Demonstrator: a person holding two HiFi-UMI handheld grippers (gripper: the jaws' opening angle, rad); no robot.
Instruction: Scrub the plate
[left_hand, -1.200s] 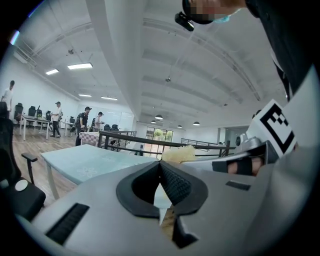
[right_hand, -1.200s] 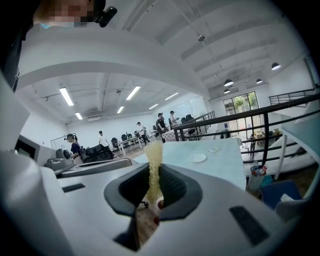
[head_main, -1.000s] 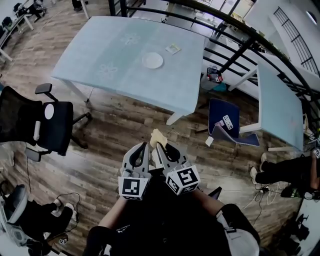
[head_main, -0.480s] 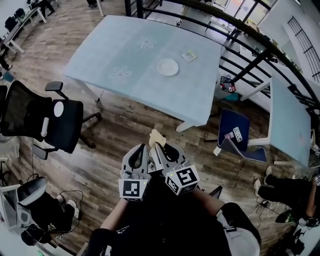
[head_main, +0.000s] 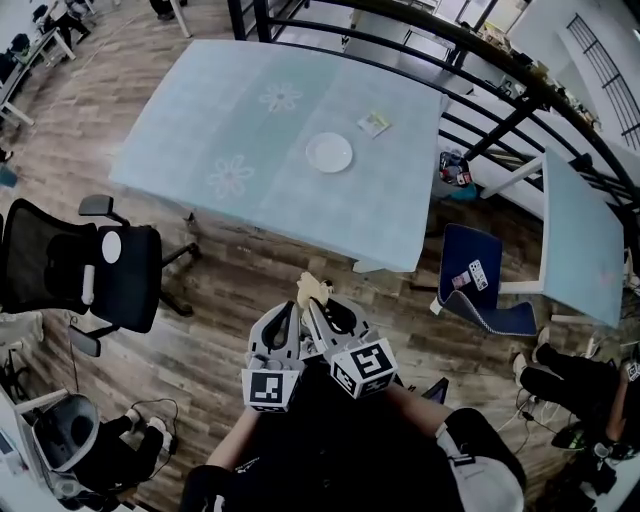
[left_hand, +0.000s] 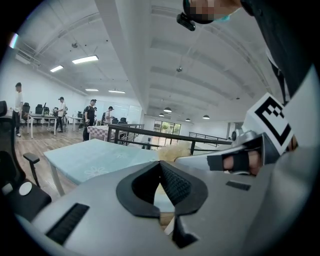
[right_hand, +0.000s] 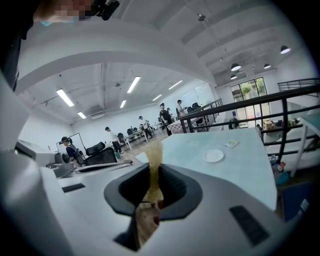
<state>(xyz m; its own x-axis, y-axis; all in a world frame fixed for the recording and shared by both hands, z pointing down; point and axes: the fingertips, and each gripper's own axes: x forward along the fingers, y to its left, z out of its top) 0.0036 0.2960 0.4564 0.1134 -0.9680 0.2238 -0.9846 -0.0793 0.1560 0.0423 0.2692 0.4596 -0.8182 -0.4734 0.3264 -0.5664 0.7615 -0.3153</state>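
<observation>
**Q:** What fills the scene?
**A:** A pale blue table (head_main: 250, 150), far ahead. A black office chair (head_main: 70, 270) is at its near left.
**Q:** And the grippers?
**A:** Side by side, near the person's body. The left gripper (head_main: 286, 312) has its jaws closed on nothing.
**Q:** The plate?
**A:** The white plate (head_main: 329, 153) lies right of the table's middle, well apart from both grippers. Smaller still, a yellow sponge (head_main: 312, 289) stands pinched in the jaws of the right gripper (head_main: 316, 305).

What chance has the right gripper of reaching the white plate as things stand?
Probably none yet: the right gripper, shut on the sponge, hangs over the floor, well short of the table, where the plate lies.
</observation>
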